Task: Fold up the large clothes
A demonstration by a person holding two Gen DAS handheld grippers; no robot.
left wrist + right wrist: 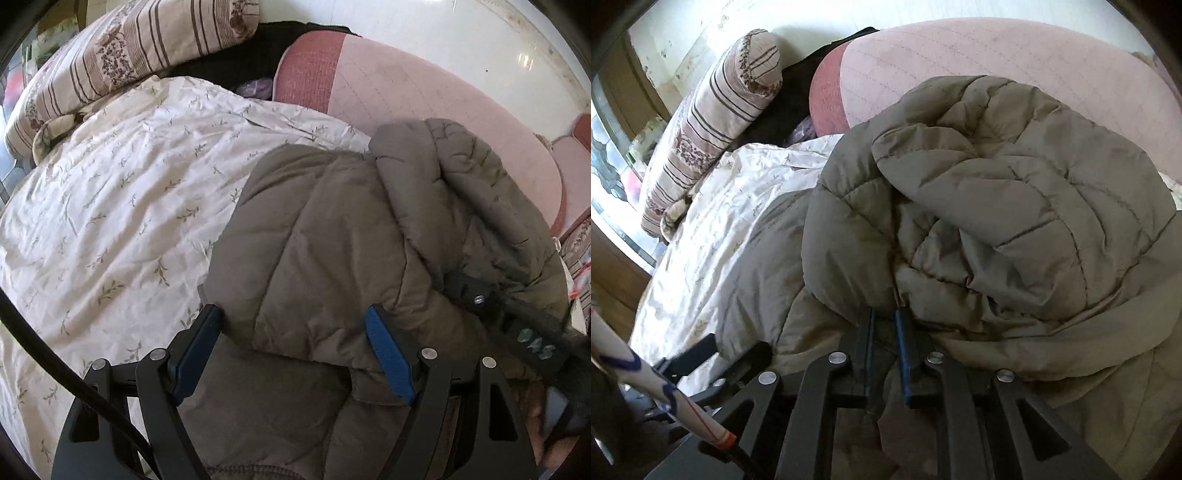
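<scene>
Striped pillow (122,55) at 10 o'clock, floral duvet (110,221) under it. Left gripper (295,343) spread wide, 2 pads straddling a bulge of the grey-brown puffer jacket (332,240) (not clamping it). Jacket sits bunched mid-bed, toward 3 o'clock. Right gripper (884,332) pressed nearly together, pinching a jacket fold at 6 o'clock. Risk: slick padded fabric could slip from that thin pinch, or the heap springs open since the left has no hold.

Prob. home bedroom: bed w/ floral duvet (122,206), striped pillow (122,55).
</scene>
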